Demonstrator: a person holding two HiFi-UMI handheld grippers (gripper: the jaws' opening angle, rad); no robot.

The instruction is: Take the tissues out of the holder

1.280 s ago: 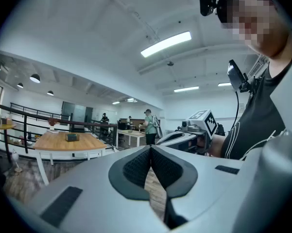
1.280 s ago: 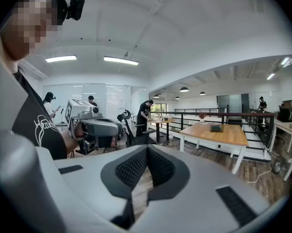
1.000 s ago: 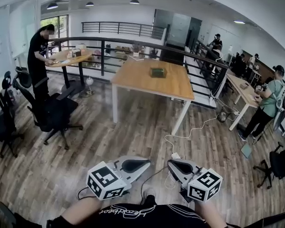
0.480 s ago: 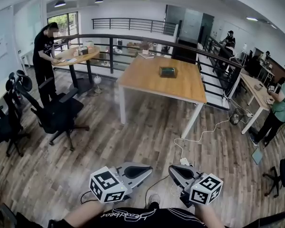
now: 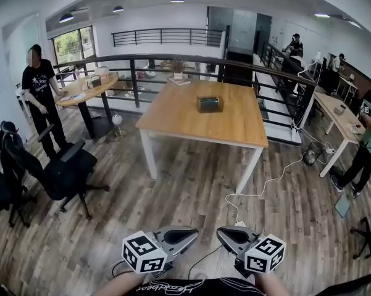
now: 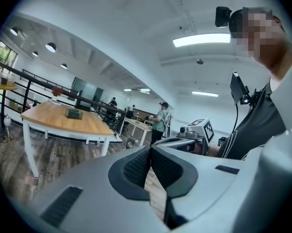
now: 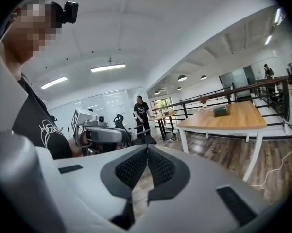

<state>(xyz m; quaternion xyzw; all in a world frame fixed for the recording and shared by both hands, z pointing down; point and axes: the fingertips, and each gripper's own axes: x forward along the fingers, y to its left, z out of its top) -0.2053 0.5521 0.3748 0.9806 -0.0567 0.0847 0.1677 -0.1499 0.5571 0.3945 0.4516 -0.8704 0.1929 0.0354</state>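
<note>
Wood-floored office: the light wooden table (image 5: 191,119), upper centre, has drawn nearer, yet its small dark box (image 5: 208,103), probably the tissue holder, lies well beyond the left gripper (image 5: 178,235) and right gripper (image 5: 231,235), both clenched empty.

Both grippers are held low and close in front of the person's torso (image 5: 191,287), side by side and at about the same height. The left gripper (image 5: 194,232) points forward and slightly toward the right one; its ribbed pads (image 6: 136,165) meet at the tips, so the jaws are closed on each other. The right gripper (image 5: 218,232) mirrors it, angled slightly inward, and its pads (image 7: 160,166) are likewise pressed together at the tip. The two noses sit near each other but apart. Each gripper's marker cube sits at its rear, the left cube (image 5: 144,254) and the right cube (image 5: 265,254), just ahead of the bare forearms (image 5: 118,283) that reach in from the bottom edge of the head view.
</note>
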